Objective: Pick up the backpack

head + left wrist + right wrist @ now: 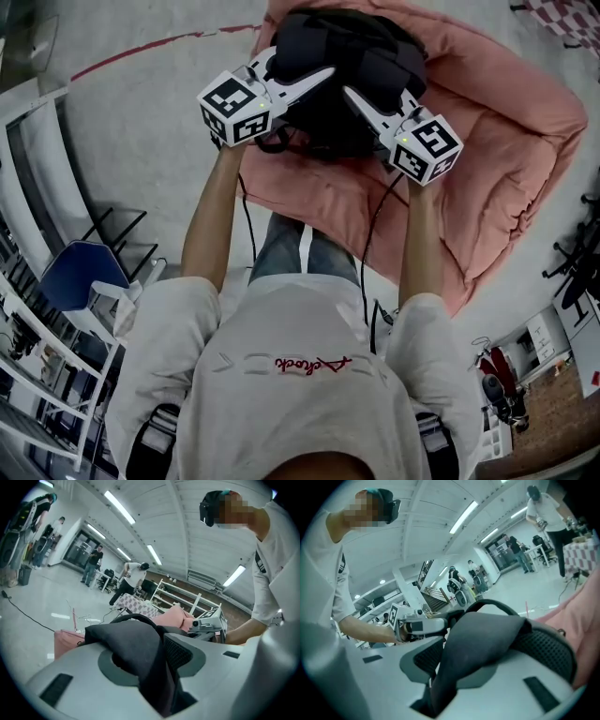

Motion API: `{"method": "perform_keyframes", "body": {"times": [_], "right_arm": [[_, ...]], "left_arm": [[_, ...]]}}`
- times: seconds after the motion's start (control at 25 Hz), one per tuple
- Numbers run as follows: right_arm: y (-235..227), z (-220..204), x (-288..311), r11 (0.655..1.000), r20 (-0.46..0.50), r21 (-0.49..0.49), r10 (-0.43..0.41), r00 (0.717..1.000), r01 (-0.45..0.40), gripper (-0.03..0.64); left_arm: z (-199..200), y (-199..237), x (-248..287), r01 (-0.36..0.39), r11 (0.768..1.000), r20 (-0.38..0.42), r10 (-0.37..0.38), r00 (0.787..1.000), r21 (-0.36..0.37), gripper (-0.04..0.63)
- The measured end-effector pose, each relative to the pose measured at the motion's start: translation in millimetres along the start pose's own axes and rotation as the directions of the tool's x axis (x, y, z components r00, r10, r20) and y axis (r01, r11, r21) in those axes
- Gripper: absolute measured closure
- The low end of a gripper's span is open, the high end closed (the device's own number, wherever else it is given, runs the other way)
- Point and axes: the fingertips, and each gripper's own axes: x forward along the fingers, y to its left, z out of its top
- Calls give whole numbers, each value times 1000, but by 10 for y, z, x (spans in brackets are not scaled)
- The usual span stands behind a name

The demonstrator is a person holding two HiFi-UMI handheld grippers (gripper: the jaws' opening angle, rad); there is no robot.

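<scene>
A black backpack (352, 61) lies on a pink cushion (487, 141) on the floor in front of me. My left gripper (319, 80) reaches into it from the left, my right gripper (358, 98) from the right. In the left gripper view, dark backpack fabric (133, 641) is pinched between the jaws of the left gripper (152, 656), and a black loop handle arches behind it. In the right gripper view, a grey-black strap (483, 639) is clamped between the jaws of the right gripper (452, 667). Each gripper sees the other across the bag.
A blue chair (80, 272) and metal shelving stand at the left. A red line (150, 49) crosses the grey floor. Several people (93, 564) stand far off in the hall. A checkered mat (136, 604) lies beyond the cushion.
</scene>
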Motion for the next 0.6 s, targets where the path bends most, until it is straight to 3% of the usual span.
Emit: {"method": "perform_keyframes", "body": {"times": [0.32,0.6], "right_arm": [[-135,120,81,986,64,-48,-157,985,161,555],[-150,107,94,983,71,-61,-170,983,174,561]], "left_arm": [[-27,70,65,-41,998,1,41,999,37,463],[-51,93,86,-71,996,16,70,997,50,486]]}}
